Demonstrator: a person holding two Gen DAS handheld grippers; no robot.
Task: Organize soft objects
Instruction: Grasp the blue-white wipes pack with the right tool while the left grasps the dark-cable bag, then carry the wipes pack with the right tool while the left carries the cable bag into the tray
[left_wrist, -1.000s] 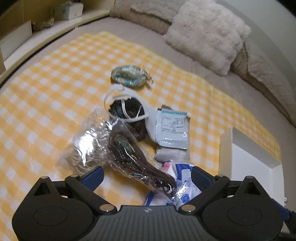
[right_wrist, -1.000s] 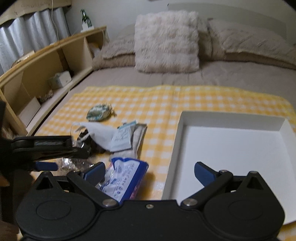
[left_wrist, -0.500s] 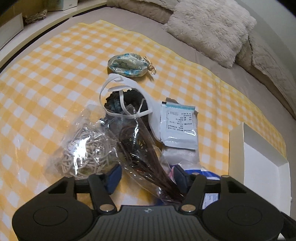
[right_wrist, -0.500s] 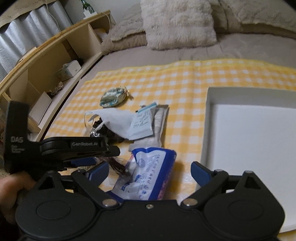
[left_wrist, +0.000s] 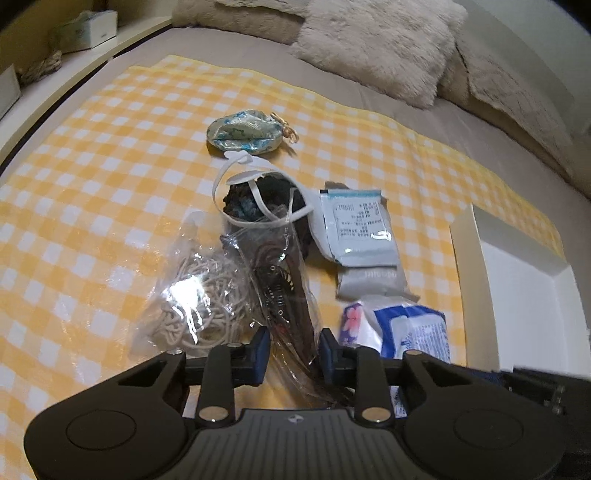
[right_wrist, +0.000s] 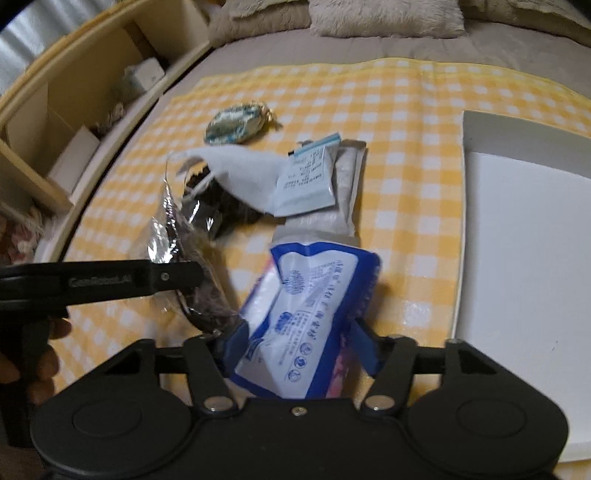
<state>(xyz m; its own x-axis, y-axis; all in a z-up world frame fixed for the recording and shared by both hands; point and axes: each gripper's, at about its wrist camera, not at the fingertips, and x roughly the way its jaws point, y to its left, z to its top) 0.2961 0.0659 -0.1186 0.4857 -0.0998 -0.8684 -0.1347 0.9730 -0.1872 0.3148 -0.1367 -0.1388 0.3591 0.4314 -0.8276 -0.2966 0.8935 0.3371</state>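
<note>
A pile of soft items lies on a yellow checked cloth (left_wrist: 110, 147). My left gripper (left_wrist: 294, 350) is shut on a clear bag of dark cord (left_wrist: 284, 291), which also shows in the right wrist view (right_wrist: 199, 295). My right gripper (right_wrist: 299, 347) is closed around a blue and white tissue pack (right_wrist: 314, 306), seen in the left wrist view too (left_wrist: 410, 332). A clear bag of beige string (left_wrist: 199, 295), a white mask (left_wrist: 258, 206) over a dark fabric lump (left_wrist: 243, 206), a white sachet (left_wrist: 358, 232), a grey packet (left_wrist: 373, 280) and a blue-green pouch (left_wrist: 243, 133) lie around.
A white shallow box (right_wrist: 524, 236) sits on the cloth to the right, also in the left wrist view (left_wrist: 528, 295). Furry pillows (left_wrist: 380, 44) lie at the bed's far end. A wooden shelf unit (right_wrist: 55, 122) runs along the left side.
Both grippers went from open to closed: the left on the bag of dark cord, the right around the tissue pack. The right gripper moved down and closer to the pile.
</note>
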